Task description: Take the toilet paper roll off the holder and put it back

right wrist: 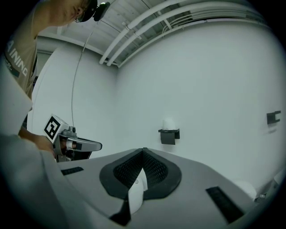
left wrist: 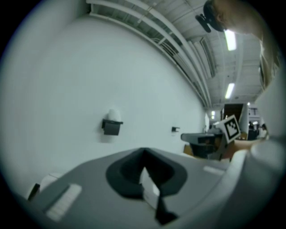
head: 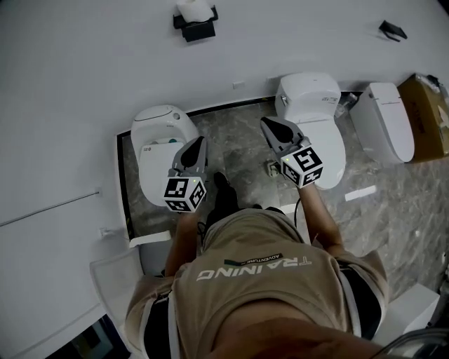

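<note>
Sitting on holder (head: 197, 28), toilet paper roll (head: 194, 9) well beyond closed, empty left claw (head: 199, 143) and right claw (head: 267, 123).

Grey marbled floor (head: 235, 137), spreading below and between the left gripper (head: 198, 142) and the right gripper (head: 269, 125). Just left of the left gripper's tip, a white toilet (head: 156, 130) standing on the tiles with its back to the wall (head: 105, 84). Under and just past the right gripper, a second toilet (head: 309, 91), likewise backed against the wall. Well out to the right gripper's right, a third toilet (head: 386, 119), then a cardboard box (head: 429, 112) near it. Lying flat on the tiles, right of the right gripper, a short white strip (head: 360, 193). Just beside that gripper's cube, a small object (head: 272, 168), too small to tell.
</note>
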Motion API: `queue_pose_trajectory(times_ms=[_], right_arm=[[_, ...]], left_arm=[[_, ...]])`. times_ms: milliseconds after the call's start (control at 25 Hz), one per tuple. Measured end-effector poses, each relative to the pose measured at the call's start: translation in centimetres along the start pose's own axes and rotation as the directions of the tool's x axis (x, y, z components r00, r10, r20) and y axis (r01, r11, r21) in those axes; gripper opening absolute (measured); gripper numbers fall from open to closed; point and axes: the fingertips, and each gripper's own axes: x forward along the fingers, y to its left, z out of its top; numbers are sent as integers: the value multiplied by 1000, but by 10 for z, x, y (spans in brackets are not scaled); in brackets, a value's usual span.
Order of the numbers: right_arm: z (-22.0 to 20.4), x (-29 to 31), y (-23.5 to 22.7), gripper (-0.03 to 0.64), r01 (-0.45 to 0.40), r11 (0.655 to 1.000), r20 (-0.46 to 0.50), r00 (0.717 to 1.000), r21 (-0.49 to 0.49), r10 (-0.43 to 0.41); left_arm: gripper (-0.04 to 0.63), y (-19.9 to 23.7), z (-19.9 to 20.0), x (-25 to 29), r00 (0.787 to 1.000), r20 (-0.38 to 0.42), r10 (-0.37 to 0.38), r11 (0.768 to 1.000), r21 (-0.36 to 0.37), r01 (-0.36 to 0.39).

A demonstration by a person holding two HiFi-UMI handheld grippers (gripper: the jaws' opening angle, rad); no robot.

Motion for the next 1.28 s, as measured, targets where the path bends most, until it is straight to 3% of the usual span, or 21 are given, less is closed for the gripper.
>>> queue_pose_trajectory(times_ms=[200,520,760,1280], right_arm=[[-11,-31,30,14,-47,996,39,998,72,45],[-15,-59,51,12,7,988,61,998,156,-16],[-4,-70,73,12,94,995,54,994,42,-96],[-3,-70,96,13,76,997,31,997,-7,-76]], left_arm=[[3,-20,-10,-31,999,-46,6,1000,10,-5],[3,-27,-12,-63,998,-49,-49,999,13,50],[3,-18,-7,-80,994,-19,-105,994,22,105],[3,-22,6,-92,990,-8,-143,988,53,143]])
